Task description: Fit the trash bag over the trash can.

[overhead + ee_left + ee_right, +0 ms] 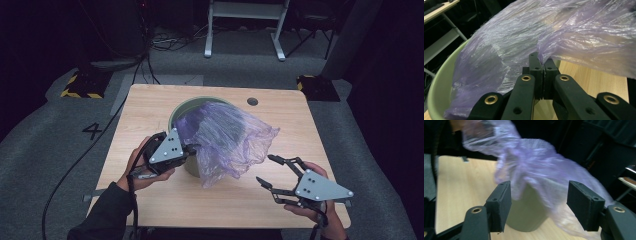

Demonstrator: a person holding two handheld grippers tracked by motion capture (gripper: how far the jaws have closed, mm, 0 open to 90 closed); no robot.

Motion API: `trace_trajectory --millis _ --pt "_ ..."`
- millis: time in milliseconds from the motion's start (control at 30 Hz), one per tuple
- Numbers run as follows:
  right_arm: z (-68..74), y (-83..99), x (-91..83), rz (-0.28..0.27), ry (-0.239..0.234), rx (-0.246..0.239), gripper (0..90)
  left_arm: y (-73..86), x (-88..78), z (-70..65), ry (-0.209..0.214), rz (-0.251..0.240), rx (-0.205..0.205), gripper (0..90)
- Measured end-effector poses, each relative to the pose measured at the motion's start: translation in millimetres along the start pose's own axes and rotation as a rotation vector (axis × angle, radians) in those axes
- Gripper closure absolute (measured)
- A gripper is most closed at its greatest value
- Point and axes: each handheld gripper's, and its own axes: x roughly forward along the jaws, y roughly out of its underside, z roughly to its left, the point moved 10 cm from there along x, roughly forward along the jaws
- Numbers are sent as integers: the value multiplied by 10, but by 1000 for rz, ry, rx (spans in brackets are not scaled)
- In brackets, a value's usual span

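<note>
**Lining the bin, one edge pinned**

My left gripper point(191, 147) is clamped on the purple bag point(227, 137) draped over the green bin point(182, 107). Right gripper point(267, 170) is wide, holding nothing (regrab the loose edge, stretch it over the rim).

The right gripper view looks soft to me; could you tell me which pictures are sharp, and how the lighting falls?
Right gripper view: the purple bag is smeared by motion blur, while the jaws stay crisp. Left gripper view: sharp, with glossy highlights on the bag's wrinkles. High view: the table is evenly lit, the room behind falls into darkness, and the green bin is clear.
</note>
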Motion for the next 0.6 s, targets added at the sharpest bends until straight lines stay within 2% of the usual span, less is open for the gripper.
trace_trajectory --millis 200,267,400,467,567,600 --pt "-435 119 -53 63 197 18 351 48 -18 39 -8 -9 -9 879" --pt "-576 175 -15 82 235 23 343 51 -21 38 -4 -15 -8 872" --pt "-716 289 152 105 224 54 341 75 -44 44 -1 -26 -11 867" --pt "-727 338 257 112 187 66 350 88 -54 52 -3 -29 -16 864" --pt "-738 386 351 133 172 62 354 106 -68 61 -5 -32 -20 862" --pt "-702 408 436 141 122 75 375 131 -81 69 -13 -28 -15 859"
